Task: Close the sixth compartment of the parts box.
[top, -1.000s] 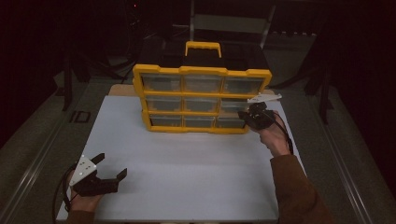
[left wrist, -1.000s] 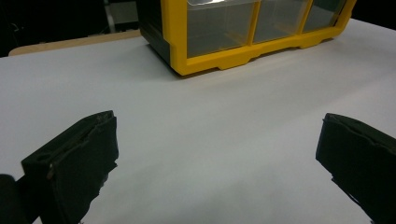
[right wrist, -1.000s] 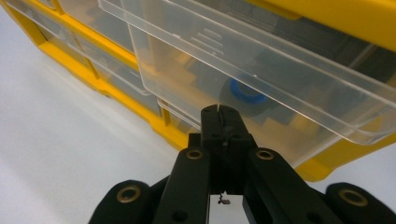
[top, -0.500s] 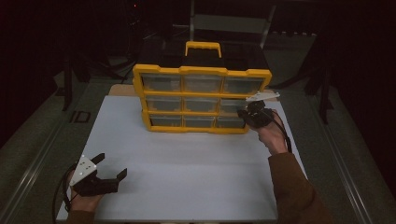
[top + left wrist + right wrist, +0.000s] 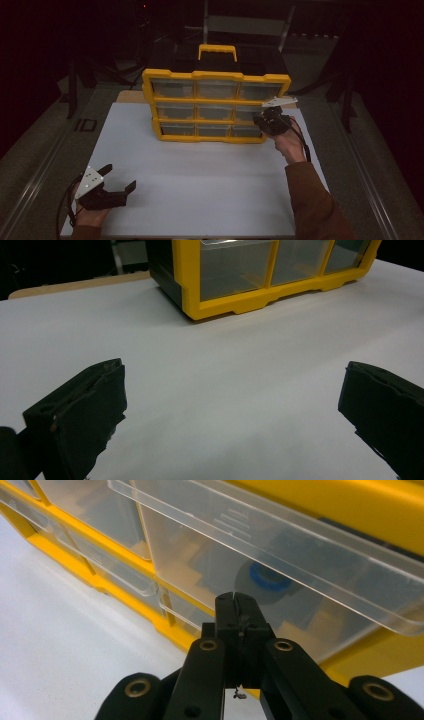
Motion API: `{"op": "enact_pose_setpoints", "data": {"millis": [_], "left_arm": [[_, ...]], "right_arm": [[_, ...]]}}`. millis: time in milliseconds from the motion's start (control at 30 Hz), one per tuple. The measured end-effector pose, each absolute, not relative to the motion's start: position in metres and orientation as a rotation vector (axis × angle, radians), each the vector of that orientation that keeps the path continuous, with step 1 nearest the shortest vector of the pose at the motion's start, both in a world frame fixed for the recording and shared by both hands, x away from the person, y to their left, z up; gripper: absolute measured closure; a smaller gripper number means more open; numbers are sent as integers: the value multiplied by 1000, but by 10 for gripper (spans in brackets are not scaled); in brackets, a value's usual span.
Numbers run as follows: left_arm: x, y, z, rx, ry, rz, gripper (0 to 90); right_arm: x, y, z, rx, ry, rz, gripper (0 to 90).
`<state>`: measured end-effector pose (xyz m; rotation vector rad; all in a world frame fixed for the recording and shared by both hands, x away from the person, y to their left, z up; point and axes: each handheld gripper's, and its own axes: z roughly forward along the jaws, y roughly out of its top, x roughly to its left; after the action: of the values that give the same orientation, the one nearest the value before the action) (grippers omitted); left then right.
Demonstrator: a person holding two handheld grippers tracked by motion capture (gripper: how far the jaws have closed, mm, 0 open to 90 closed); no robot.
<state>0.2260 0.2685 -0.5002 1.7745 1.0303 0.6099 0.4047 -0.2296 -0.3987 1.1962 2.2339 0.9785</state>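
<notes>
Near the table's front left corner the left gripper (image 5: 116, 186) rests low over the white tabletop (image 5: 200, 170), its jaws spread wide with nothing between them. Toward the back edge stands the yellow drawer organizer (image 5: 216, 106), upright, its clear drawers facing the person. At its right end the right gripper (image 5: 261, 121) has its jaws clenched together, tips against the clear middle-row drawer (image 5: 280, 575).

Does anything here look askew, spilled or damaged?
Nothing stands out. The yellow drawer organizer stands upright on the white table, no drawer visibly pulled out. The right hand-held gripper, jaws shut, is at its middle-right clear drawer. The left hand-held gripper rests open near the table's front.
</notes>
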Motion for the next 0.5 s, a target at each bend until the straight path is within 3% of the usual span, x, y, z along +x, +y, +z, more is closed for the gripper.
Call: {"op": "enact_pose_setpoints", "data": {"millis": [500], "left_arm": [[226,268,-500,1772,1031,611,0]], "right_arm": [[408,-229,-401,1207,2219,979,900]]}}
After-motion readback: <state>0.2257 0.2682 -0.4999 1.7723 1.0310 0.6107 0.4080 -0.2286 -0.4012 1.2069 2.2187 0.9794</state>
